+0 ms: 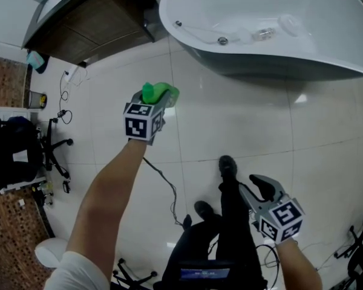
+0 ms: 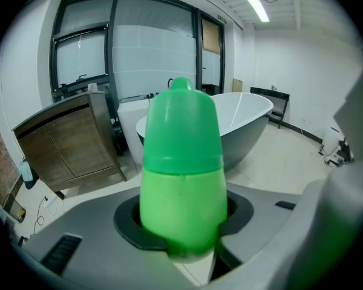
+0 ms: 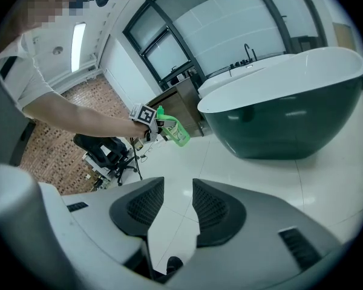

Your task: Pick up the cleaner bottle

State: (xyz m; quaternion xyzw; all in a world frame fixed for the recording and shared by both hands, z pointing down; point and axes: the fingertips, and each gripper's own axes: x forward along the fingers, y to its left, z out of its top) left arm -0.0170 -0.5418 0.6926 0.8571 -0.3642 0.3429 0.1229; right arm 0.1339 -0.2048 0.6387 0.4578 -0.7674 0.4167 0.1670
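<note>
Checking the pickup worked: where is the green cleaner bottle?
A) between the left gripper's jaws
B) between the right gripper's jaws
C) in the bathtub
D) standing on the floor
A: the green cleaner bottle sits clamped in the left gripper.

The floor is glossy white tile with thin grey joints. At the left it changes to a brown, brick-patterned strip. A freestanding tub, dark grey outside and white inside, stands on the tile at the top right. Just beside it, at the top left, is a wooden cabinet. A black office chair stands at the left edge, its star base on the tile. A thin black cable trails across the middle, and another cord lies near the cabinet. The person's two dark shoes are planted on the tile below centre. A round white object, perhaps a stool, sits at the lower left.
</note>
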